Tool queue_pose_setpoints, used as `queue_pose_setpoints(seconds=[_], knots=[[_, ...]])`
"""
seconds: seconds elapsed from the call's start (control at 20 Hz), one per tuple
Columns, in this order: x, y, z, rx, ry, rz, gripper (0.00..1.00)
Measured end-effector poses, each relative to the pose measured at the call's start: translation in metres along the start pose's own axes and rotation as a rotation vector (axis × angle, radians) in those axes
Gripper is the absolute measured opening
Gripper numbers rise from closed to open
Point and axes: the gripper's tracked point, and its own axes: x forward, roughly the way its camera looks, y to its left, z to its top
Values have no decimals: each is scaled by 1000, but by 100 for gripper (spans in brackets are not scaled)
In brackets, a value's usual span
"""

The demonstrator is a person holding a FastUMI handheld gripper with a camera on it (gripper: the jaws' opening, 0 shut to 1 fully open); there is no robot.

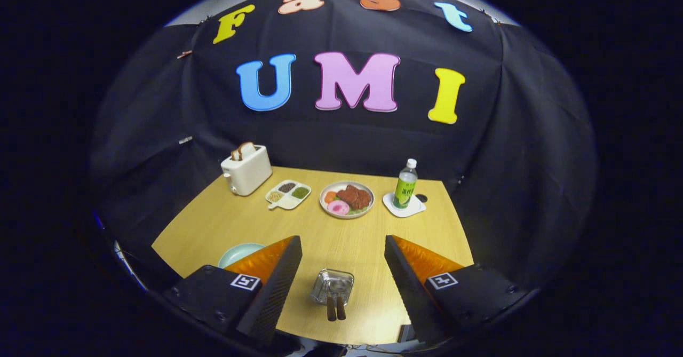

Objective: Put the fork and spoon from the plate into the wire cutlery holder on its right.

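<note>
My gripper [341,246] hangs above the near part of the wooden table, its fingers wide apart with nothing between them. Below the gap between the fingers stands the wire cutlery holder [332,286], seen from above. Two brown handles [335,307] stick out of it side by side, toward the table's near edge. A pale green plate [238,253] lies left of the holder, mostly hidden behind my left finger; what is on it is hidden.
Along the far side of the table [341,223] stand a white toaster [246,170] with bread, a divided dish [288,193] of seeds, a plate of food [347,199], and a green bottle [405,184] on a white coaster.
</note>
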Motion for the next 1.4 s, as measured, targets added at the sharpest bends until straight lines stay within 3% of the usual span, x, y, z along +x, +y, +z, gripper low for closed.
queue_pose_setpoints(seconds=[0.5, 1.4], knots=[[-40, -6, 56, -27, -255, -15, 97], [-43, -24, 48, -20, -279, -42, 98]])
